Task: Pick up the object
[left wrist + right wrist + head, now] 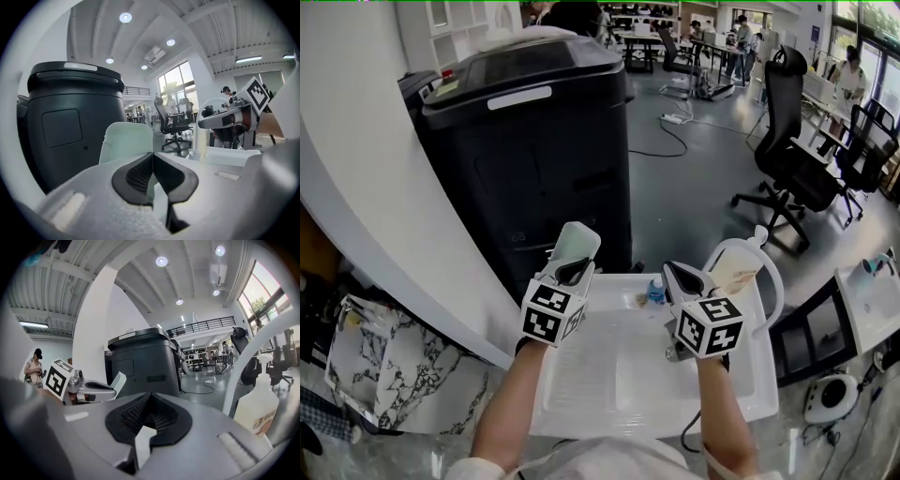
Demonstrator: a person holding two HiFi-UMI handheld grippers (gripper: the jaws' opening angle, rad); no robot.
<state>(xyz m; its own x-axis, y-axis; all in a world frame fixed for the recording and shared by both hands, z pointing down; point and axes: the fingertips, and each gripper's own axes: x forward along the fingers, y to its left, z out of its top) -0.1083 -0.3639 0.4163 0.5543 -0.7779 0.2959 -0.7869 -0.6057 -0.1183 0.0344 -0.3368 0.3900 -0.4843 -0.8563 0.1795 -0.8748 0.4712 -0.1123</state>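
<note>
A pale green flat plastic piece with rounded corners [579, 244] stands upright in my left gripper [573, 273], which is shut on its lower edge. In the left gripper view the piece [125, 141] rises behind the closed black pads [136, 176]. My right gripper [680, 275] hovers a short way to the right at the same height, shut with nothing between its pads [161, 416]. Both hang over the white sink basin [609, 384]. From the right gripper view, the left gripper [110, 392] and the green piece [118, 381] show at the left.
A tall black bin-like machine [525, 141] stands just beyond the basin. A white arched faucet [772, 272] and a pump bottle [734, 274] sit at the basin's right. A small blue thing [655, 292] lies at its far edge. Office chairs [792, 159] stand beyond.
</note>
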